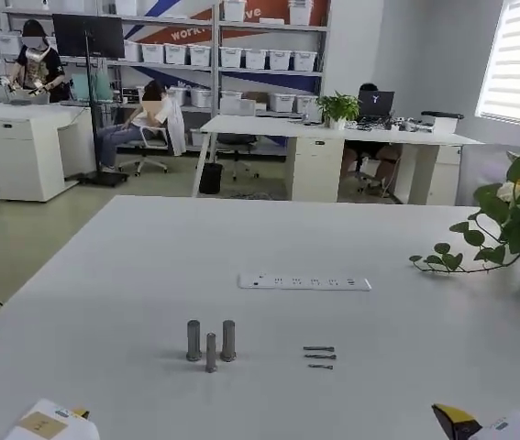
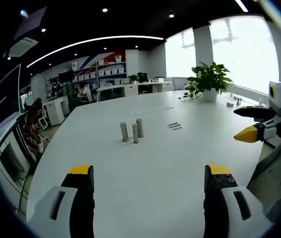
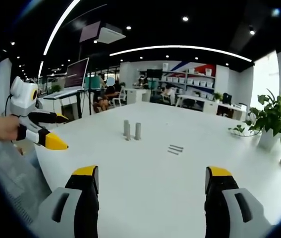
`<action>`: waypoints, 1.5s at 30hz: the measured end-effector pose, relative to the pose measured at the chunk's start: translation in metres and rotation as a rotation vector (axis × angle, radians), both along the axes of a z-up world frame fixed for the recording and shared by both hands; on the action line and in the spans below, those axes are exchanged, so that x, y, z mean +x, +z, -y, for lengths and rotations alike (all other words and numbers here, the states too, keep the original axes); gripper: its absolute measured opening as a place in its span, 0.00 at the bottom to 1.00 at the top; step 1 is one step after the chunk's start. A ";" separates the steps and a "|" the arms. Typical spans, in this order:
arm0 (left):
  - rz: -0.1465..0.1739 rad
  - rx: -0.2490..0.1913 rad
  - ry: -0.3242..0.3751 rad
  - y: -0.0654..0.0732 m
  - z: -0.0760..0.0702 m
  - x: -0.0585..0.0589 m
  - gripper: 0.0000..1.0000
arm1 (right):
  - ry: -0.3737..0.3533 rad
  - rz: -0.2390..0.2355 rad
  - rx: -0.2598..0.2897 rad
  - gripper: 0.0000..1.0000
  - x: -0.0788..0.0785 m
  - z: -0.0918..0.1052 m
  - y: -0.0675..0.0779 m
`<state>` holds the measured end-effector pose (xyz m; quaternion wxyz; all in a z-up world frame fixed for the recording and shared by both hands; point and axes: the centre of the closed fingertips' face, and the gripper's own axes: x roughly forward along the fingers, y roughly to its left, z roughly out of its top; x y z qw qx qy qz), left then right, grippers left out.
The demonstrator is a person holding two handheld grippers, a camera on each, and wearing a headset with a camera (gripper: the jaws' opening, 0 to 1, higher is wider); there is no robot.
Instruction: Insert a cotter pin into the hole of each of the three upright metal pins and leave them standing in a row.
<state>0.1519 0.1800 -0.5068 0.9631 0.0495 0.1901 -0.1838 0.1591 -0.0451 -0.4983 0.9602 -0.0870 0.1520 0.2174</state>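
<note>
Head view: three cotter pins (image 1: 318, 357) lay too small to resolve, just right of three upright metal pins (image 1: 211, 352) clustered on table (image 1: 149, 275) | left gripper (image 2: 150, 183), right gripper (image 3: 150, 183): jaws wide, empty

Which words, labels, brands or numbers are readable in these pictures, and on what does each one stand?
"work": white letters on the red wall banner behind the shelves; the rest is hidden or blurred.
"Y": logo on the laptop lid, far desk.
Tan label on a gripper, head view bottom left: too small to read.
Power strip, metal pins, cotter pins: no readable marking.
</note>
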 end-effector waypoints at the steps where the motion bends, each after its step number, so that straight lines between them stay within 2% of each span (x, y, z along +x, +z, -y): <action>1: 0.001 -0.009 -0.001 0.001 0.001 0.000 0.91 | 0.003 -0.003 -0.012 0.87 0.000 0.001 -0.001; 8: -0.015 -0.022 -0.016 -0.001 0.004 0.000 0.88 | 0.011 -0.001 -0.009 0.85 0.001 -0.001 0.003; 10: -0.015 -0.002 -0.023 0.000 0.005 0.000 0.84 | 0.015 -0.005 -0.008 0.85 0.001 -0.001 0.004; 11: -0.009 0.022 -0.031 0.001 0.006 0.001 0.82 | 0.017 -0.006 -0.005 0.84 0.001 -0.002 0.005; 14: -0.007 0.018 -0.047 0.002 0.010 0.001 0.82 | 0.022 -0.009 0.004 0.83 0.003 -0.003 0.009; 17: -0.034 0.008 -0.067 0.001 0.014 0.001 0.81 | 0.025 -0.028 -0.027 0.82 0.005 -0.002 0.008; 20: -0.036 0.031 -0.092 0.003 0.018 0.007 0.79 | 0.032 -0.023 -0.025 0.81 0.009 -0.004 0.012; 25: -0.024 0.053 -0.123 0.006 0.021 0.027 0.76 | 0.035 -0.025 0.002 0.81 0.018 -0.005 0.020; 30: -0.034 0.059 -0.147 0.003 0.022 0.049 0.70 | 0.033 -0.034 0.017 0.78 0.025 -0.004 0.023; 36: -0.028 0.061 -0.162 -0.001 0.024 0.076 0.64 | 0.045 -0.064 0.033 0.75 0.032 -0.005 0.019; 40: -0.049 0.063 -0.165 -0.011 0.024 0.098 0.59 | 0.063 -0.079 0.035 0.75 0.036 -0.009 0.014; 45: -0.063 0.036 -0.159 -0.018 0.025 0.120 0.54 | 0.073 -0.097 0.051 0.74 0.042 -0.012 0.007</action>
